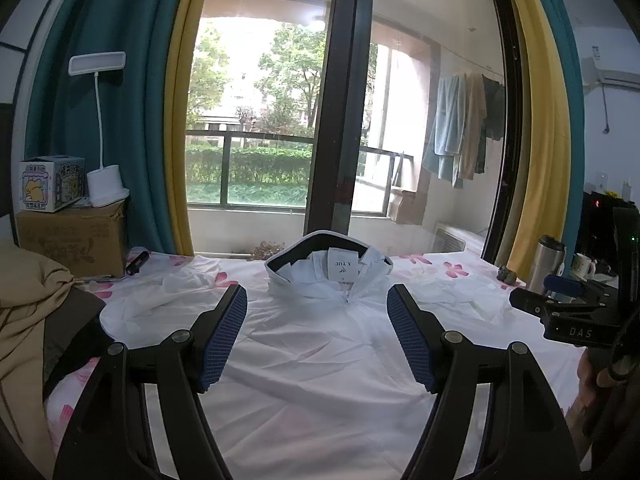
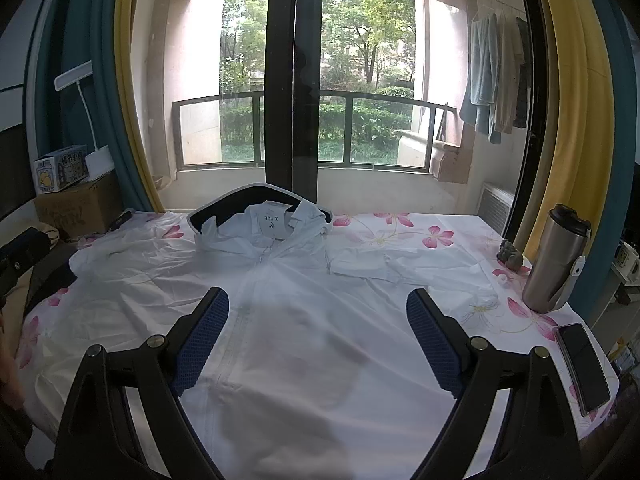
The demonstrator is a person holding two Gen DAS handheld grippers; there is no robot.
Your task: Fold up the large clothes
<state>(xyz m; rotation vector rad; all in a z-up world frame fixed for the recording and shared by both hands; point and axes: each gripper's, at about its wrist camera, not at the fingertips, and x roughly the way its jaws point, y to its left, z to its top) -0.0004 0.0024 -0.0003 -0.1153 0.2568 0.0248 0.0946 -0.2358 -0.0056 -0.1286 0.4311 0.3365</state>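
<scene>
A white hooded zip jacket lies flat, front up, on a table with a pink-flower cloth. Its hood with a paper tag points to the window. It also shows in the right wrist view. My left gripper is open and empty, held above the jacket's chest. My right gripper is open and empty above the jacket's middle. The right sleeve is folded in beside the body. The right gripper's body shows at the right edge of the left wrist view.
A steel tumbler and a phone sit at the table's right edge. A small dark object lies near the tumbler. A cardboard box with a lamp stands at far left. Tan clothing lies left.
</scene>
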